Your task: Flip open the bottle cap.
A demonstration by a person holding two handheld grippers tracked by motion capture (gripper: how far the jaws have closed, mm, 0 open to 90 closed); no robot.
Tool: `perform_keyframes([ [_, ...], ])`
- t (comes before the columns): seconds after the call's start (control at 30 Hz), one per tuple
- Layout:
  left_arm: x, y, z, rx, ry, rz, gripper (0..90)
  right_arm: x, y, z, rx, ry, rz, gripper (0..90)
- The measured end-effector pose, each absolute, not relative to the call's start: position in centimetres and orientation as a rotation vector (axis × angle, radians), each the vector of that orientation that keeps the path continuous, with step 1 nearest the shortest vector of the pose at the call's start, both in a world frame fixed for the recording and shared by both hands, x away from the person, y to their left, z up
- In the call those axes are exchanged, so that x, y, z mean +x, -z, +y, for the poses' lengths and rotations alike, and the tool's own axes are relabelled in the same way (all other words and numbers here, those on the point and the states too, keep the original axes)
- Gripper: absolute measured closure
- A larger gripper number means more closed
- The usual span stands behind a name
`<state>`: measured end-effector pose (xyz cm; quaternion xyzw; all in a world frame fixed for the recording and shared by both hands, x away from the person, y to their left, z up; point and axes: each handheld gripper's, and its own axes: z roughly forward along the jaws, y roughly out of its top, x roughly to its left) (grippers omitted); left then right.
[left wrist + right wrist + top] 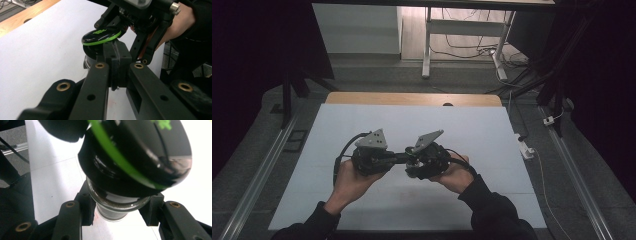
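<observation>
Setting: a person stood at the near edge of a desk covered by a pale sheet, a wooden strip bare along its far edge; both forearms came in from the near side.

Object: a small jar-like item with a clear glass neck and a glossy black cap ringed in green, held above the middle of the desk between the two tools rather than resting on it.

Left tool: held in the left hand, pointing right toward the object. In the left gripper view its jaws stood nearly together on a dark part just beneath the cap; whether they clamped that part or merely pressed against it I cannot tell.

Right tool: held in the right hand, pointing left. In the right gripper view its jaws flanked the glass neck, both pads against it, evidently clamped there.

Arrangement: the two tools met tip to tip, just above the sheet.

Probable reason: one tool steadying the glass while the other bore on the cap end suggested a twisting or pulling action on the lid, judged from the opposed holds alone.

Cap orientation: tilted, its green ring slanting across both gripper views.

Risk: smooth glass could slip under torque.

Surroundings: a white frame and loose cables lay on the floor beyond the desk.
</observation>
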<state>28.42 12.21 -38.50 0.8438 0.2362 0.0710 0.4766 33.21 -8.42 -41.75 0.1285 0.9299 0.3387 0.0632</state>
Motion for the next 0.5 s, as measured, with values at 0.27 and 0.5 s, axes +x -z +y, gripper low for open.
perform_keyframes([
  [0.27, 28.67, 38.19, 12.32, 2.049, -0.188, 0.587, 89.1, 33.11, 41.73, -8.32, 0.369, -1.039, 2.823, 53.4],
  [0.5, 29.05, 38.00, 12.13, 2.049, -0.193, 0.596, 89.1, 32.92, 41.72, -8.13, 0.339, -1.040, 2.828, 53.3],
])
